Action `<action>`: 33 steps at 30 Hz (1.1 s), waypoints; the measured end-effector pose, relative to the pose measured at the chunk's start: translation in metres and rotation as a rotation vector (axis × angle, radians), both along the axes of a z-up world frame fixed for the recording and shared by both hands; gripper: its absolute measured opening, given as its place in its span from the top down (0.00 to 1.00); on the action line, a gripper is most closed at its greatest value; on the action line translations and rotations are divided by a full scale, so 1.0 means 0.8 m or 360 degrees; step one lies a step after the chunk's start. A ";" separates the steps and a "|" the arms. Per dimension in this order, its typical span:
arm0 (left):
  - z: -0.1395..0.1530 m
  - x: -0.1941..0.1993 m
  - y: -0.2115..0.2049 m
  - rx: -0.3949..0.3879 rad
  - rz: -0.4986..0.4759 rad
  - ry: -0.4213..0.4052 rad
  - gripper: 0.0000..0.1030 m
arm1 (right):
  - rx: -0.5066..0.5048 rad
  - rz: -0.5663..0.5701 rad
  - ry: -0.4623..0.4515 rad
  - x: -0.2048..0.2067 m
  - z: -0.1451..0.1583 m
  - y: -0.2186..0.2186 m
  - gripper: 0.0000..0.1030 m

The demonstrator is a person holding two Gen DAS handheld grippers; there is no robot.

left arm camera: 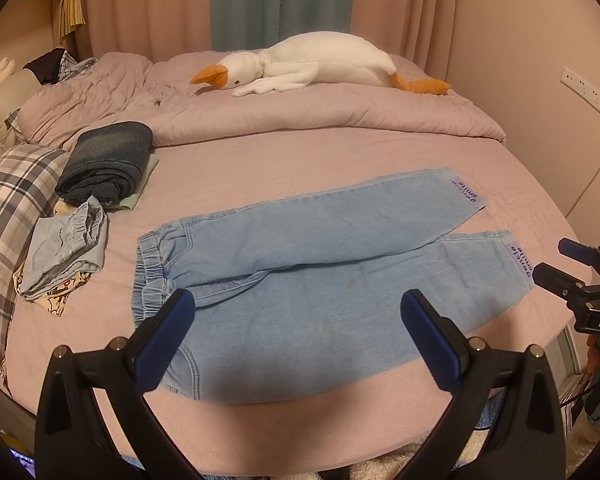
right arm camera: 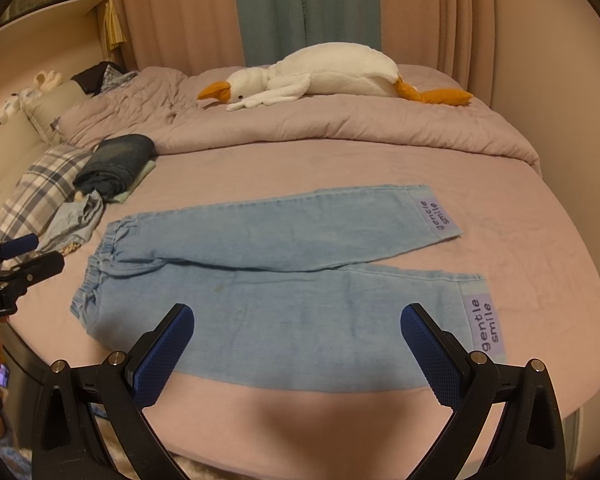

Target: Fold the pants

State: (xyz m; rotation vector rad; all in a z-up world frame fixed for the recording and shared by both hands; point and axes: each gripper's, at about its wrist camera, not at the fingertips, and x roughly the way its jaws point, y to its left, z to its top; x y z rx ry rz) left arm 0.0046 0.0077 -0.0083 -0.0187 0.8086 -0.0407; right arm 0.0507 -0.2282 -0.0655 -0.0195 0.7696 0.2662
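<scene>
At the near edge of the bed [left arm camera: 260,152], my left tool [left arm camera: 298,316] and right tool [right arm camera: 296,330] both hover with jaws spread wide, holding nothing. Just beyond them the light blue pants [left arm camera: 320,280] lie flat, long axis running left to right: waistband [left arm camera: 150,276] left, nearer my left tool; cuffs [right arm camera: 486,326] right, nearer my right. Farther back rests a plush goose [left arm camera: 324,62].

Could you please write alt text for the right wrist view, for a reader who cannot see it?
Light blue pants lie flat and unfolded on a pink bed, waistband to the left, both cuffs labelled "gentle smile". The open right gripper hovers over the near leg; the left gripper shows at the left edge. A plush goose rests on the quilt behind.
</scene>
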 end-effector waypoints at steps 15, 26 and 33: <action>-0.055 0.006 0.035 -0.0164 0.0177 0.0033 0.00 | -0.0033 0.0082 -0.0015 0.000 -0.019 0.019 0.01; -0.132 -0.046 0.140 -0.0488 0.0619 0.0057 0.01 | -0.0360 0.0648 -0.0008 -0.010 -0.144 0.171 0.01; -0.186 -0.047 0.176 -0.0659 0.0723 0.0123 0.01 | -0.0626 0.0889 -0.0196 -0.037 -0.196 0.226 0.01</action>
